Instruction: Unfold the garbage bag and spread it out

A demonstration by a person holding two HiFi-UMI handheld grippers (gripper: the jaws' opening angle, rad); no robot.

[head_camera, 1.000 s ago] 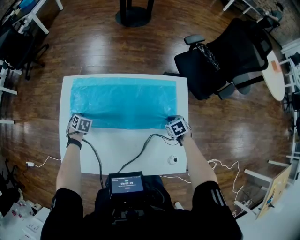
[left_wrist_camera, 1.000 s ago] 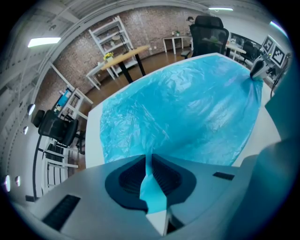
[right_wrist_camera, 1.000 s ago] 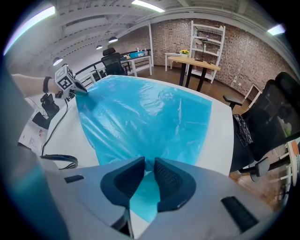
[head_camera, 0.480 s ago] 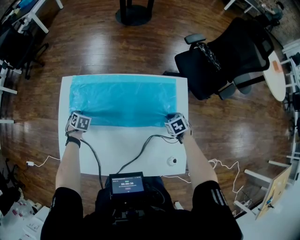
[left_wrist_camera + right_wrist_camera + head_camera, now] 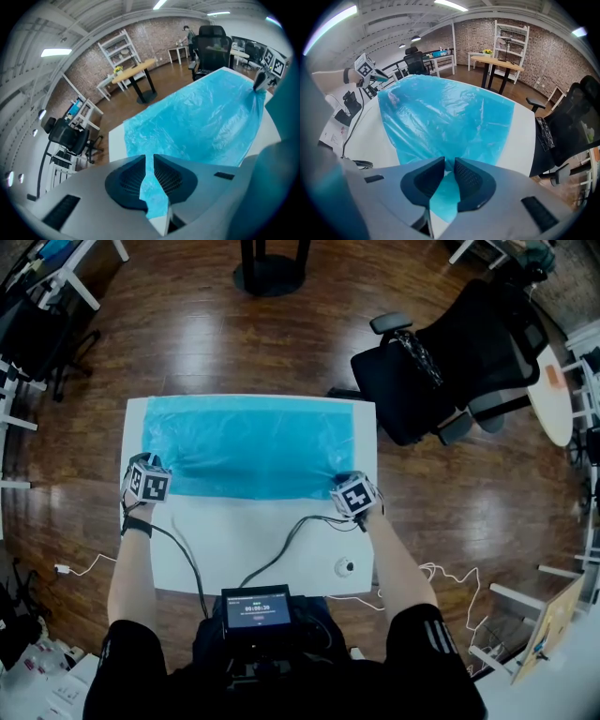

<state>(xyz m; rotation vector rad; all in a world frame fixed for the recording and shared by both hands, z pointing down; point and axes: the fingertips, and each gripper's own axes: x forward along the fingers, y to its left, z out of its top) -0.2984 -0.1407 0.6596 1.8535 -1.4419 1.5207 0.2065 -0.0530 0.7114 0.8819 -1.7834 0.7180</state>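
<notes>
Left gripper (image 5: pixel 150 161): the jaws are nearly together, with a strip of blue film running up between them. They have just been opening a little, so we judge the hold light but on the film.

White table (image 5: pixel 262 542): a bare strip runs along its near half.

Garbage bag (image 5: pixel 253 446): blue and translucent. It lies flat over the table's far half, close to the far edge and both side edges. Its near hem crosses the table's middle. At the table's left edge the near corner is raised off the top, toward the left gripper.

Right gripper (image 5: pixel 449 165): it is clamped on the near hem by the table's right edge and sits low over the top.

Step in hand, as we judge it: tension the near hem and draw it toward the table's near edge so the sheet opens further.
- We firm up the left pinch first, because a slack hold on thin film is likely to slip once we pull.
- We bring both corners to the same height above the table.
- We pull outward toward the side edges before pulling back, so the hem stays straight.
- We move slowly and low, since a high lift will likely drag the far part off the far edge.

Cables (image 5: pixel 281 535) and a small round object (image 5: pixel 347 564) lie on the table's near half. We pass the hem over them without snagging.
</notes>
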